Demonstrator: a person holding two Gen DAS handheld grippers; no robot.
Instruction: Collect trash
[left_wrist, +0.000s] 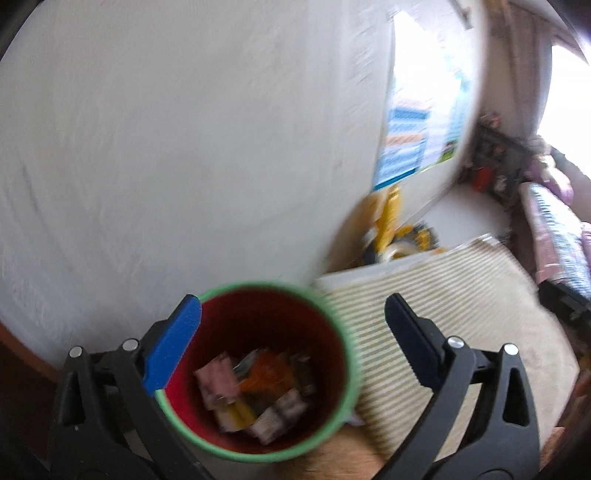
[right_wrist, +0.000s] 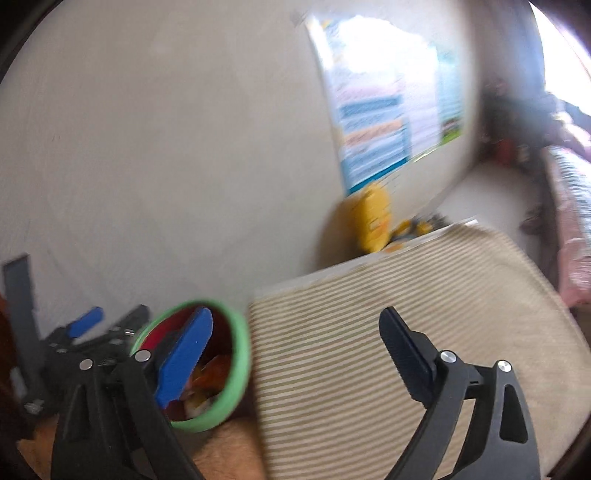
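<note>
White wall behind; red bin (left_wrist: 258, 369) sits under spread, empty left gripper (left_wrist: 293, 314); right gripper (right_wrist: 295, 328), likewise spread, is offset over striped mat (right_wrist: 369, 332).

My left hand-held gripper (left_wrist: 293, 308) has its jaws spread wide, nothing between the pads. My right hand-held gripper (right_wrist: 295, 319) is equally wide and empty.

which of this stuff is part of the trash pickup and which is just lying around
Part of the job:
- red bin with green rim
- wrappers inside it
- left hand-held gripper, open
- right hand-held gripper, open

Just lying about:
- striped mat
- wall poster
- yellow toy
</note>
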